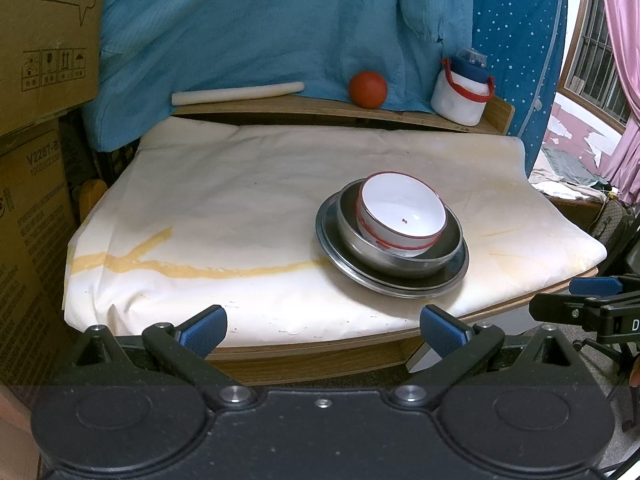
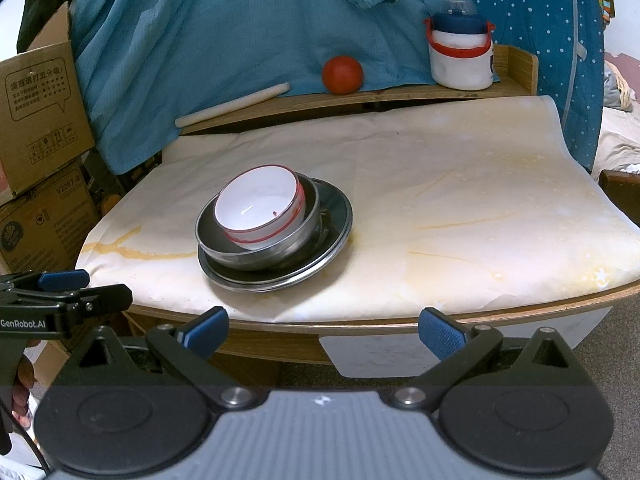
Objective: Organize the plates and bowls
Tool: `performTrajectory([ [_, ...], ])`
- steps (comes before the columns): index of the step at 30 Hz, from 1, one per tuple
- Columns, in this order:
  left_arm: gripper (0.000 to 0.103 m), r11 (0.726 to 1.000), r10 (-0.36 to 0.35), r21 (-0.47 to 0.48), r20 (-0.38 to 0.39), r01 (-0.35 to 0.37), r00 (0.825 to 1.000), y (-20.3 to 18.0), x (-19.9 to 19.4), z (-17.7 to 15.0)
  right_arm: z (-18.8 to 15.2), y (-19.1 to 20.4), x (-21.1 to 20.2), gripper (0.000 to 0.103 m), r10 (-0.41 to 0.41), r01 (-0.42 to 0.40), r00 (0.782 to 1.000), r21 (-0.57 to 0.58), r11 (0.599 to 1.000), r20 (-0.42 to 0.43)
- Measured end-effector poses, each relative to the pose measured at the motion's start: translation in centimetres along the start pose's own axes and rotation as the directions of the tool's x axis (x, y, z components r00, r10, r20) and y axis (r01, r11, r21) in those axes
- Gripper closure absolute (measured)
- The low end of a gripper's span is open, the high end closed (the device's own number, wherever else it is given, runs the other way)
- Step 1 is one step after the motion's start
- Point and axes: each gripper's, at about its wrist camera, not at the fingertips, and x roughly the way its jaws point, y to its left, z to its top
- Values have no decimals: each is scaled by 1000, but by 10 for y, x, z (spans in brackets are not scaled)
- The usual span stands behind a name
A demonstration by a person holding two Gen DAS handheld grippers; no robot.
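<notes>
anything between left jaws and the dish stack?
Nothing: only bare cloth-covered table lies between the open left gripper and the stack, a white bowl in a steel bowl on a plate; left wrist view.

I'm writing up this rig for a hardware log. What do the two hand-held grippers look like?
Both match: the left hand-held gripper and right hand-held gripper have matte black linkage arms with silver pivot bolts and blue textured pads. White "GenRobot.AI" lettering marks the left one's side, as seen in the right wrist view. The left body plate is black, the right ribbed grey.
</notes>
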Motion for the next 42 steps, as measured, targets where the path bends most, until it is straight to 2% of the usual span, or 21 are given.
performTrajectory([
  [28,1,1000,-2,-13,0,2,1000,0,0,1,-1,0,0,0,2,-2,1000,4,1000,-1],
  [33,1,999,33,-16,8,-33,999,-2,-1,2,-2,0,-1,0,4,-4,1000,2,1000,-2],
  [42,1,1000,0,-21,16,0,1000,-2,-3,1,-2,1,0,0,6,-6,1000,2,1000,-4],
])
